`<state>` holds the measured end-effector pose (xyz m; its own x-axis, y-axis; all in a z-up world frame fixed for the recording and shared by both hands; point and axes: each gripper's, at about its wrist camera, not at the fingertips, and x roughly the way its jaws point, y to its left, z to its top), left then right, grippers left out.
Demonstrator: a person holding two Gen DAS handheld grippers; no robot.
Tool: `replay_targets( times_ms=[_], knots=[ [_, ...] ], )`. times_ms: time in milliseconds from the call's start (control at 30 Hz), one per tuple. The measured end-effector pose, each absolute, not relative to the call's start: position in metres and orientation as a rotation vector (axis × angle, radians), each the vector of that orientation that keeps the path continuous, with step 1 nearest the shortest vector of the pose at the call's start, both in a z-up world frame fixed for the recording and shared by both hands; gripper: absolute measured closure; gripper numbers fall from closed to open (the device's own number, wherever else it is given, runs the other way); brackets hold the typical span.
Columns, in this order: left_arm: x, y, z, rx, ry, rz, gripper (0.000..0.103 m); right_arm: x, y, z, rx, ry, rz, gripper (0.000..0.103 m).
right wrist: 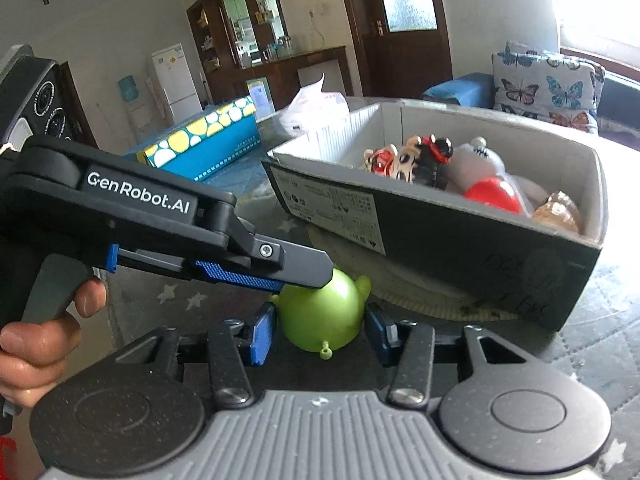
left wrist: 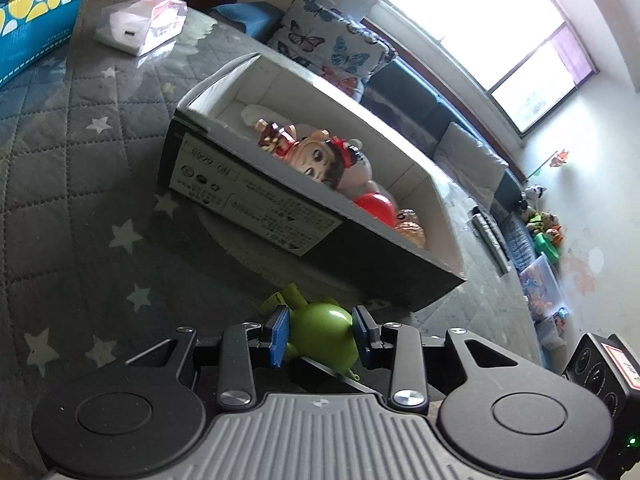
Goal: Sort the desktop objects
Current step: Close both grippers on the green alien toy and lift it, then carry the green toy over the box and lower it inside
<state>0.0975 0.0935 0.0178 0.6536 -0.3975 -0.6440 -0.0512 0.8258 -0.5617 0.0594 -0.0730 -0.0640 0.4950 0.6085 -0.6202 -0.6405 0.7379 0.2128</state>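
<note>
A green round toy (left wrist: 325, 330) sits between the blue pads of my left gripper (left wrist: 322, 334), which is shut on it just in front of the box. In the right wrist view the same toy (right wrist: 322, 314) shows with the left gripper's fingers (right wrist: 256, 268) clamped across it. My right gripper (right wrist: 320, 334) is open, its pads either side of the toy without touching. A dark cardboard box (left wrist: 280, 216), also in the right wrist view (right wrist: 440, 232), holds a doll figurine (left wrist: 320, 156), a red ball (left wrist: 376, 206) and other toys.
A blue tissue box with yellow and white dots (left wrist: 36, 12) and a white charger in a plastic bag (left wrist: 140, 24) lie on the grey star-patterned quilted cloth (left wrist: 80, 184). A butterfly-print cushion (left wrist: 332, 40) and a sofa stand beyond the table.
</note>
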Motion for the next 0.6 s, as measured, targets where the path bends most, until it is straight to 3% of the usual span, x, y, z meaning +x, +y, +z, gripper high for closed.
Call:
replay_targets(
  times_ms=[267, 600],
  knots=[
    [0.102, 0.079, 0.059, -0.554, 0.740, -0.274, 0.067, 0.054, -0.089, -0.025, -0.055, 0.606, 0.729, 0.055],
    [0.178, 0.048, 0.075, -0.520, 0.701, -0.346, 0.067, 0.110, -0.118, -0.004, -0.009, 0.551, 0.626, 0.055]
  ],
)
